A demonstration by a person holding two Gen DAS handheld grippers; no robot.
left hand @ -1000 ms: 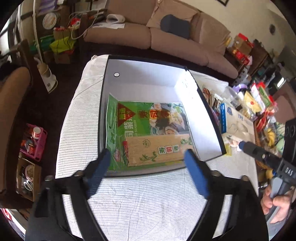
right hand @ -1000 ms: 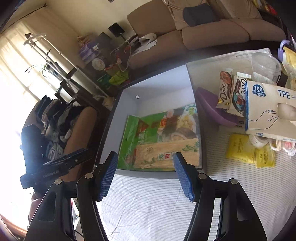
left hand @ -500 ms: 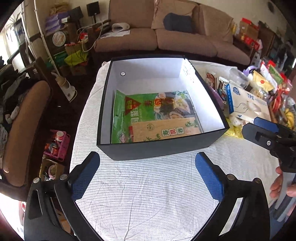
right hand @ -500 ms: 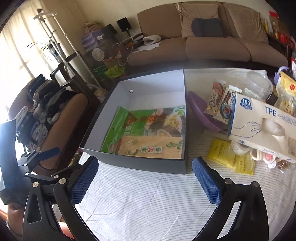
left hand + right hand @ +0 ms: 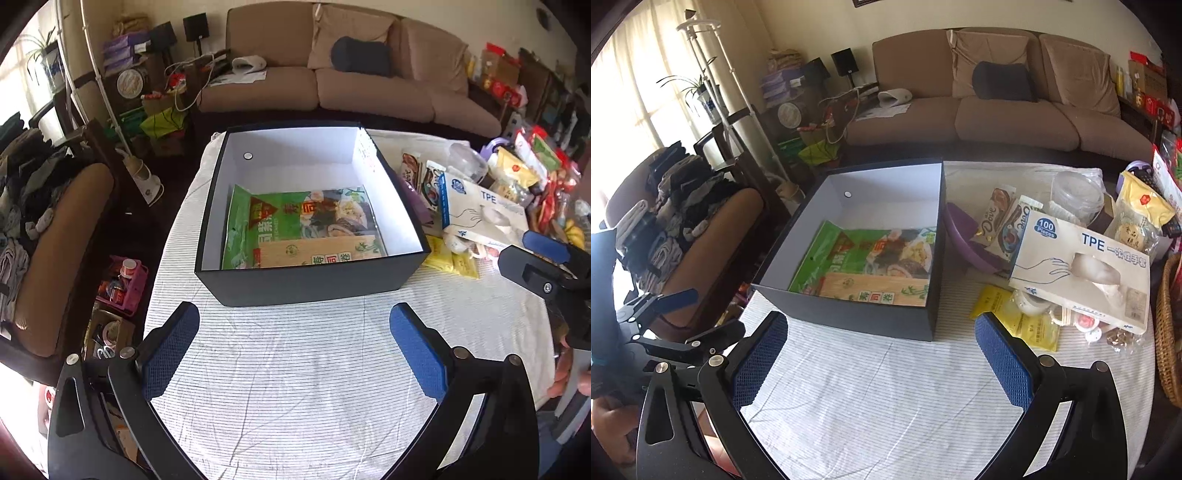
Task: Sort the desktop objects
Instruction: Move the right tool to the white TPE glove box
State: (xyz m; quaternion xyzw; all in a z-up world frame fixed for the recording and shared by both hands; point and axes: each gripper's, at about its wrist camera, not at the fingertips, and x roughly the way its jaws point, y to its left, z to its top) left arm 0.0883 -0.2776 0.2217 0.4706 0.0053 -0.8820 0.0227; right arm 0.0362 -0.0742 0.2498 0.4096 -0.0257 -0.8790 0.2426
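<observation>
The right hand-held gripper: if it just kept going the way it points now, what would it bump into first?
Probably the striped tablecloth just short of the black box. The right hand-held gripper is open and empty, angled down at the bare cloth; depth is unclear, so it might catch the box's near wall instead.

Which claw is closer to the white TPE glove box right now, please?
Right. The right claw hangs open over the striped cloth with the glove box just ahead on its right; the left claw sits before the black box, farther from it.
</observation>
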